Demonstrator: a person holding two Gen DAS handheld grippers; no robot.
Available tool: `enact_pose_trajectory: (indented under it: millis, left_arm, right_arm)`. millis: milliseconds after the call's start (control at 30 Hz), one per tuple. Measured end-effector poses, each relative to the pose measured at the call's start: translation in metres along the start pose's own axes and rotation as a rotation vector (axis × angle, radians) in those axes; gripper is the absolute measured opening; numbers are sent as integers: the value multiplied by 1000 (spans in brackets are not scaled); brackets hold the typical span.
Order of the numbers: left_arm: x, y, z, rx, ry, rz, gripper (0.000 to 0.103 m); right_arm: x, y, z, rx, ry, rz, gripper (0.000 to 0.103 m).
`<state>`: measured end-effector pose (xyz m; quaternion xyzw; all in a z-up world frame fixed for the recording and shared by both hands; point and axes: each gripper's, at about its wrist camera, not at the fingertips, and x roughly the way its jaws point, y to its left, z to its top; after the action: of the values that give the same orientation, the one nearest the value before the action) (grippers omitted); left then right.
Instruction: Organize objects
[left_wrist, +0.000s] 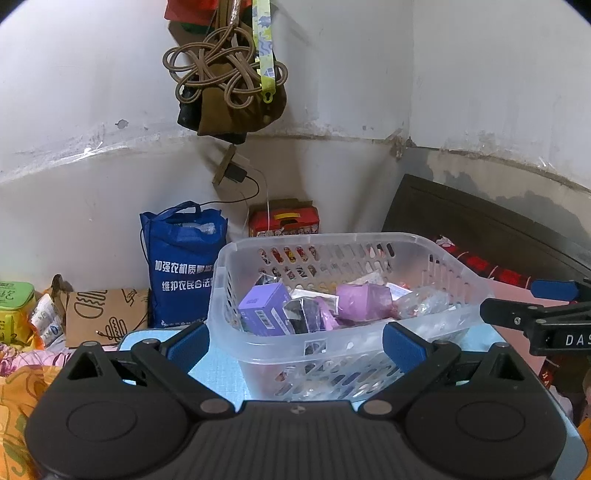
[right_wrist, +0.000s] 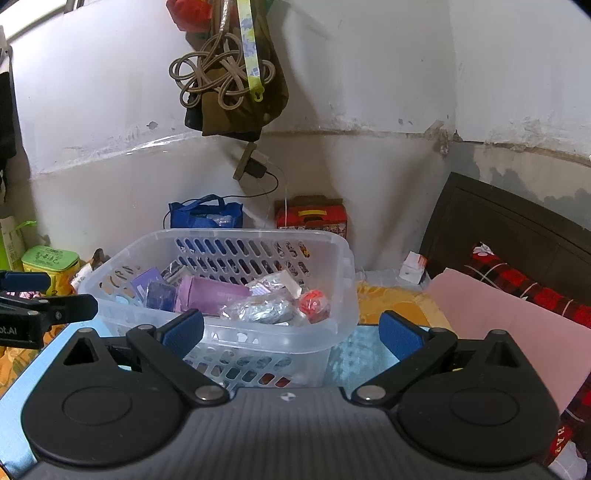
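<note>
Basket (left_wrist: 343, 350) of clear perforated plastic, standing on a pale blue mat (left_wrist: 218, 369) on what looks like a bed, near a room corner. It is loaded: purple box (left_wrist: 264, 308) at its left side, a pink-purple wrapped cylinder (left_wrist: 364, 301) in the middle, crinkly clear-and-foil packets (right_wrist: 258, 310), a small red round item (right_wrist: 314, 301) toward its right end. Left gripper (left_wrist: 295, 345) spread wide, blue pads either side of the near wall, nothing held; whether the pads touch the plastic cannot be told. Right gripper (right_wrist: 291, 328) likewise wide and empty, its left pad over the basket's near right corner, its right pad over bare mat. Handling judgement: thin walls probably flex under a pinch, and the smooth plastic may slip. The rolled rim looks the stiffest hold; better a rim grip at each end than one-sided, since the load could tip it. Contents look light overall. The box is rigid with flat faces, easy to take across its width. The packets are soft and slick and would crumple; pinch an edge or seam. The cylinder may roll, so grip it across its middle. Blue bag (left_wrist: 184, 258) and red carton (left_wrist: 284, 221) stand against the wall, well apart.
</note>
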<state>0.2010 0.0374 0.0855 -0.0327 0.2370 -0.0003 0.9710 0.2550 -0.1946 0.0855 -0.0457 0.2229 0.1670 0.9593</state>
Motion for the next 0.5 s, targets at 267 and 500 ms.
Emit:
enact_pose_trajectory:
  millis: [267,500]
  left_arm:
    - [1,0,0,1,-1,0,101]
    - [5,-3,3,11,-2,1,101]
  right_arm:
    - [2,2,-1,-9,5,-3,103]
    - [8,0,-1,-3,15,-7,103]
